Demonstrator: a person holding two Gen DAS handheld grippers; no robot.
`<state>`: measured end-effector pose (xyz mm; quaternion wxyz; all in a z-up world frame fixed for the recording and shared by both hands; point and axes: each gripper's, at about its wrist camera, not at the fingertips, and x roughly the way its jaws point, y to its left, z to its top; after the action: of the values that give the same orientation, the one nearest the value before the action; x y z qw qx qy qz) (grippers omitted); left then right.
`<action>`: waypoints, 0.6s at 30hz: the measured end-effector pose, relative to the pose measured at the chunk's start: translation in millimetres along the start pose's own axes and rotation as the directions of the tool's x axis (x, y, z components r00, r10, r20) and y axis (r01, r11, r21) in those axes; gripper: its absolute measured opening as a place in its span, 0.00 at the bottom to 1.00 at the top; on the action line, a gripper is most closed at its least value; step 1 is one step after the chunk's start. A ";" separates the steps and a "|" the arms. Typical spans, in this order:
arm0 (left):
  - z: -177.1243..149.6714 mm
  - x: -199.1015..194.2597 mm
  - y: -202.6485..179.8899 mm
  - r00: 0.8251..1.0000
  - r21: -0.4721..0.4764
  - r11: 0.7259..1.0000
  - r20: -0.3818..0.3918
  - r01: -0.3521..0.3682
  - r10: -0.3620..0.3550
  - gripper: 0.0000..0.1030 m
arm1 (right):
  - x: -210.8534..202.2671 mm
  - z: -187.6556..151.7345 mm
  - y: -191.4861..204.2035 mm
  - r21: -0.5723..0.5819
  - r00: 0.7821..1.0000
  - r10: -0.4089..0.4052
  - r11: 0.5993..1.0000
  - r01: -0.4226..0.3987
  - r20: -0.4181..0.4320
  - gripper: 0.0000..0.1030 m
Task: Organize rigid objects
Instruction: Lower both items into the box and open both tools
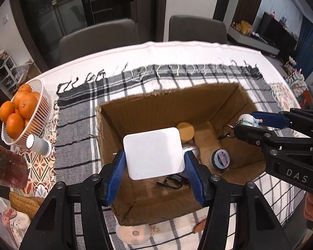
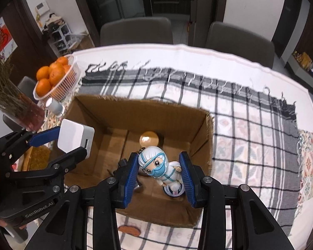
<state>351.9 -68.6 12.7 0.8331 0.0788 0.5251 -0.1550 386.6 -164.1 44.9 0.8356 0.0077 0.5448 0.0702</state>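
Hovering above an open brown cardboard box (image 1: pixel 229 104) on a plaid-clothed table (image 2: pixel 250 125), both grippers hang inside its torn rim, walls close on each side. The left gripper (image 1: pixel 155 158) clamps a flat white rounded-square plastic device (image 1: pixel 153 153); the right gripper (image 2: pixel 160 169) pinches a small white-suited, blue-goggled keychain figurine (image 2: pixel 160 166) over items already on the box floor.

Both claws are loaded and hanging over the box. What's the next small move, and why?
Probably lower both a little further, then let go. The left claw grips the flat white square device and the right claw grips the white-suited, blue-masked figurine keychain, both above the open brown cardboard box. Items already lie inside, so a short drop seems gentler.
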 end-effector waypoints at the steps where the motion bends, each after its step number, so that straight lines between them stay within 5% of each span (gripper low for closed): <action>1: -0.4 4.7 -0.6 1.000 0.006 1.000 -0.013 -0.002 0.002 0.55 | 3.2 0.0 -0.4 -0.001 1.000 0.002 1.000 -0.002 -0.009 0.40; 9: -7.8 35.1 -10.2 0.995 0.062 0.997 -0.091 -0.036 0.042 0.55 | 30.6 -4.8 -1.2 -0.010 0.996 0.008 1.000 -0.009 -0.090 0.40; 18: -10.0 31.6 -14.0 0.997 0.055 0.998 -0.066 -0.041 0.045 0.56 | 38.4 -12.6 -2.8 -0.001 0.993 0.041 0.999 -0.042 -0.108 0.42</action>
<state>351.3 -84.3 -19.6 0.8156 0.1178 0.5468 -0.1484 390.7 -162.9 4.6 0.8032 0.0141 0.5889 0.0886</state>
